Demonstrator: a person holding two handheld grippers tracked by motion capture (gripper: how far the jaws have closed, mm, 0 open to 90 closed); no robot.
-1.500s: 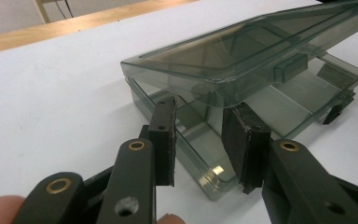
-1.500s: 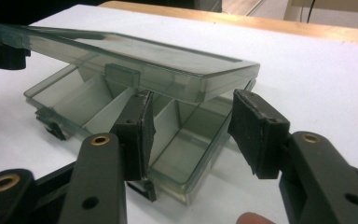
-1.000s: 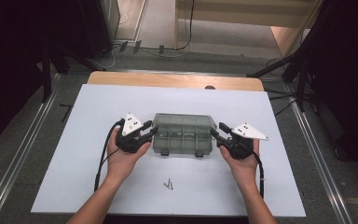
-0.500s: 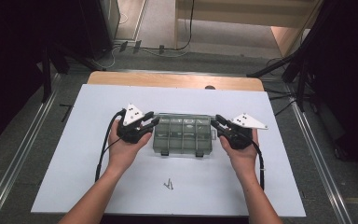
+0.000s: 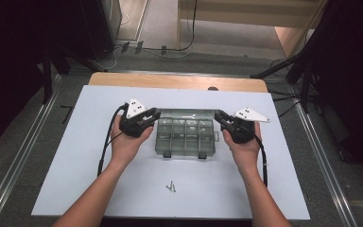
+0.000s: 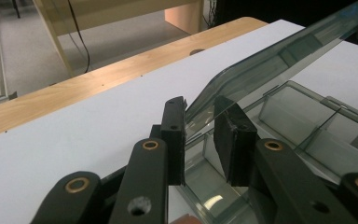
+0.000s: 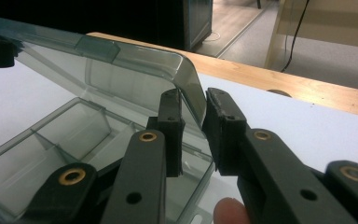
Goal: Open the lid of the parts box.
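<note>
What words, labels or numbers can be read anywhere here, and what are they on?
None can be read.
The clear plastic box and its raised lid carry no print.
The white table top, the left gripper and the right gripper show no lettering.
The small screws are too small to tell.

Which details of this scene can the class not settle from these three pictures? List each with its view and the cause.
- Small dark items on the white table, high view: too small to identify.
- Contents of the clear box, high view: glare and small size blur the compartments.
- Left gripper on the lid, left gripper view: contact of the pads unclear.
- Right gripper, right gripper view: the same doubt.
</note>
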